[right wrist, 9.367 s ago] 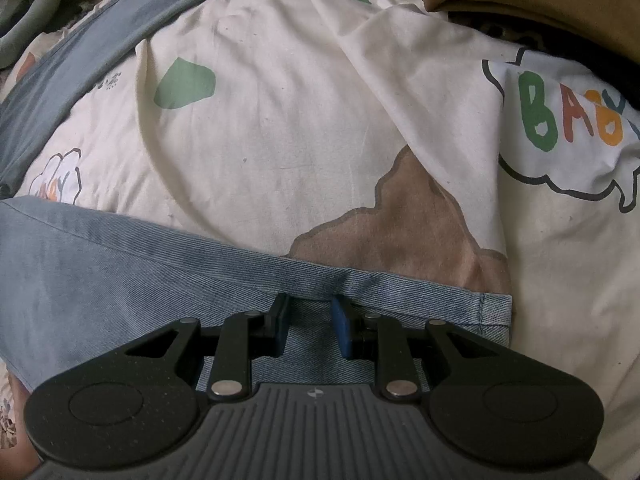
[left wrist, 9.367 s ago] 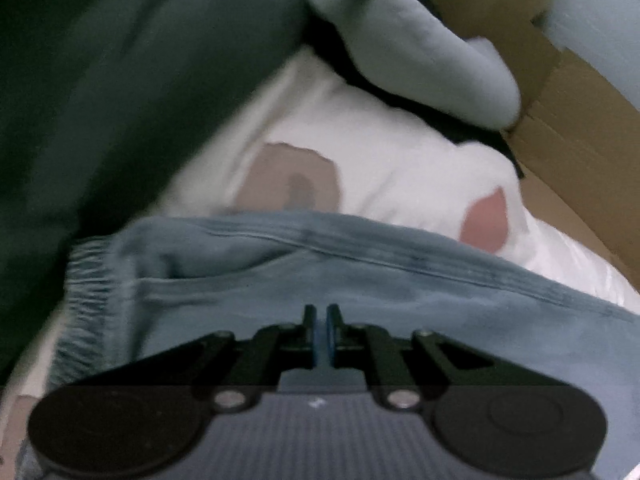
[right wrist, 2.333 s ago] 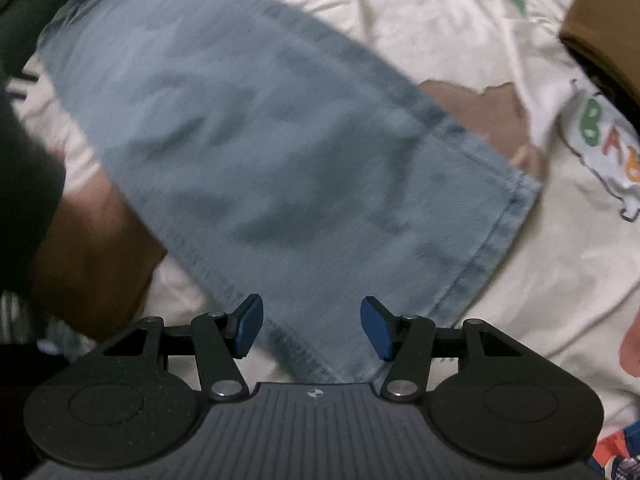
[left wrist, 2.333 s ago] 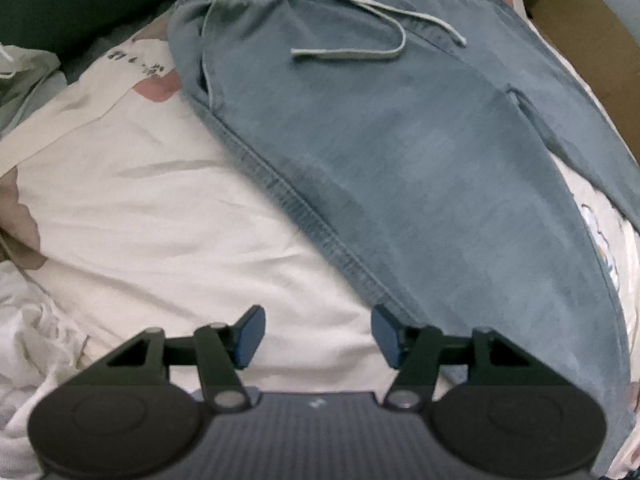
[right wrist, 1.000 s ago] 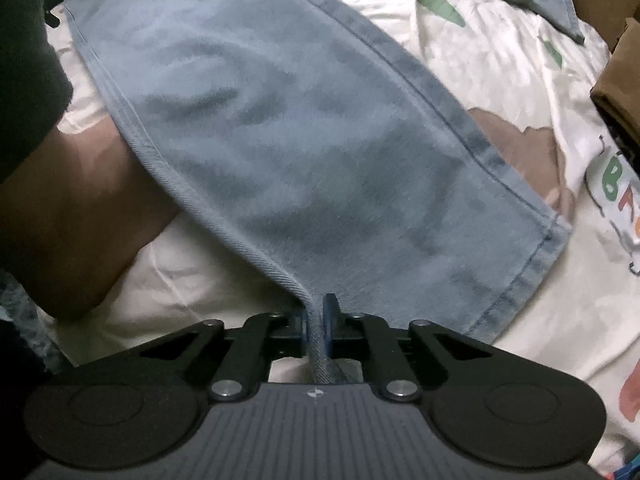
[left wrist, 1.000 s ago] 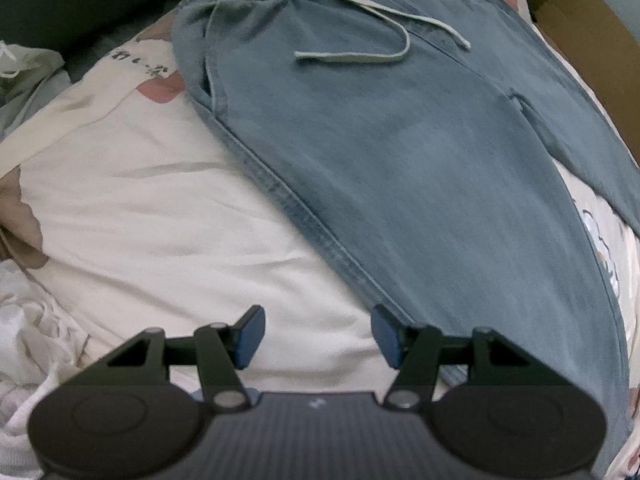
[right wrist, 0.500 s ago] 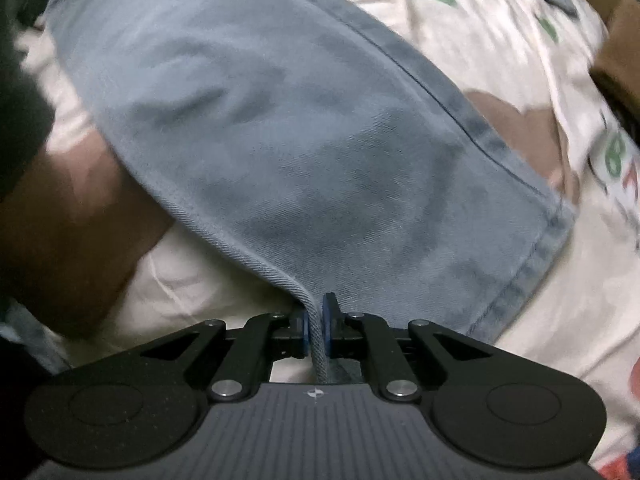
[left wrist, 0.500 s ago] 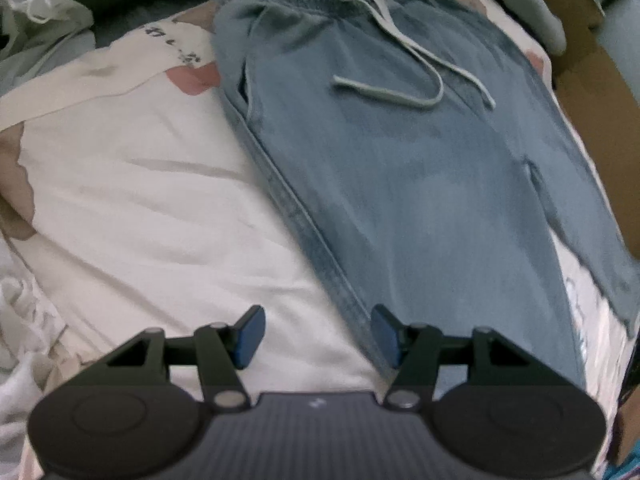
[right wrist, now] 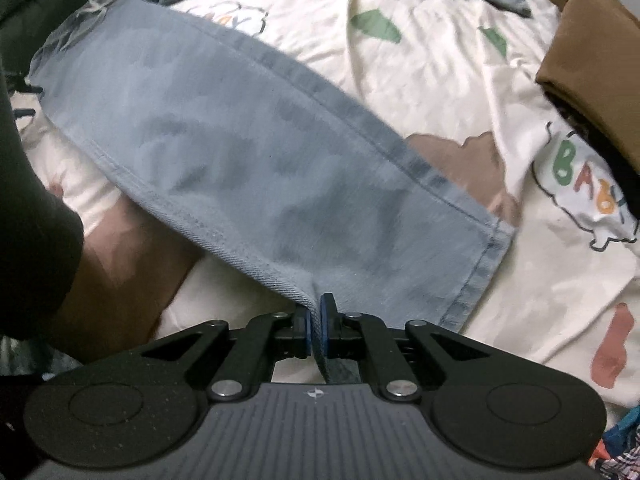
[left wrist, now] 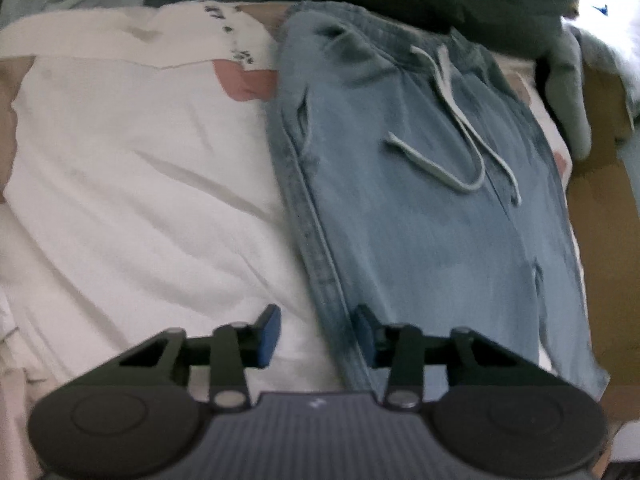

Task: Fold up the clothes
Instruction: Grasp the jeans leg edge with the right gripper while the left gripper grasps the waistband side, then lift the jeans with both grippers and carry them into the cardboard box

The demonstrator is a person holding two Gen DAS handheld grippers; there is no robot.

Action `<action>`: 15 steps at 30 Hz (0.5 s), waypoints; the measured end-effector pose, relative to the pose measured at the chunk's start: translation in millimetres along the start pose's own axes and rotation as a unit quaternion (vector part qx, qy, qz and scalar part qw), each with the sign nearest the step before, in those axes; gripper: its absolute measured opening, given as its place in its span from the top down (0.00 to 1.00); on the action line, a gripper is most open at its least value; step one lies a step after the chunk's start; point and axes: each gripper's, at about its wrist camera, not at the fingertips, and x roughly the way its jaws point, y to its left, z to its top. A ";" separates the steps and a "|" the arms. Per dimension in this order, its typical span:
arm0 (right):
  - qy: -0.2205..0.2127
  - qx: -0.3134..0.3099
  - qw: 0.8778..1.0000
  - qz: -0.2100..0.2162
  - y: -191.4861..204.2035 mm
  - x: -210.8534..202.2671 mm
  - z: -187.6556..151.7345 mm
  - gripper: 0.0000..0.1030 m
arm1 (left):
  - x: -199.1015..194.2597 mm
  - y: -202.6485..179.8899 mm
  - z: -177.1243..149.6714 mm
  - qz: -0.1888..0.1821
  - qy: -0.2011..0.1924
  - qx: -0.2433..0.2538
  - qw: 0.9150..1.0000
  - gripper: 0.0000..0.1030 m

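Light-blue denim trousers [left wrist: 420, 208] with a white drawstring [left wrist: 460, 136] lie flat on a cream bedsheet [left wrist: 132, 184] whose cartoon print spells "BAB" [right wrist: 580, 180] in green, red and orange letters; the rest of the word is cut off. The left gripper [left wrist: 316, 334] has just been closing, its jaws part-spread astride the trousers' side seam without pressing it. The right gripper [right wrist: 315, 330] is pinched tight on the seam edge near the leg hem [right wrist: 480, 256].
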 end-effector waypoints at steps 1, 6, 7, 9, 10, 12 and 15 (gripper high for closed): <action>-0.001 -0.001 1.000 -0.001 -0.5 -3.5 1.5 0.98 | 2.0 0.6 1.6 -0.004 -0.002 -0.006 1.000 0.62; -0.007 -0.008 1.000 -0.009 -2.7 -19.2 9.3 0.98 | 9.1 2.8 10.0 -0.020 -0.016 -0.028 0.999 0.63; -0.008 -0.008 1.000 -0.010 -2.6 -21.0 10.8 0.98 | 10.1 3.2 11.4 -0.022 -0.019 -0.029 0.999 0.63; -0.009 -0.009 1.000 -0.013 -2.1 -23.9 13.5 0.98 | 12.2 3.8 13.9 -0.025 -0.023 -0.033 0.999 0.63; -0.010 -0.009 1.000 -0.014 -1.8 -24.9 14.6 0.98 | 13.8 3.9 14.8 -0.029 -0.024 -0.036 0.999 0.63; -0.012 -0.007 1.000 -0.016 -1.3 -27.9 16.0 0.98 | 15.2 5.8 16.7 -0.036 -0.029 -0.049 0.998 0.65; -0.014 -0.007 1.000 -0.018 -1.3 -32.2 18.0 0.98 | 13.0 7.1 19.2 -0.044 -0.034 -0.062 0.997 0.77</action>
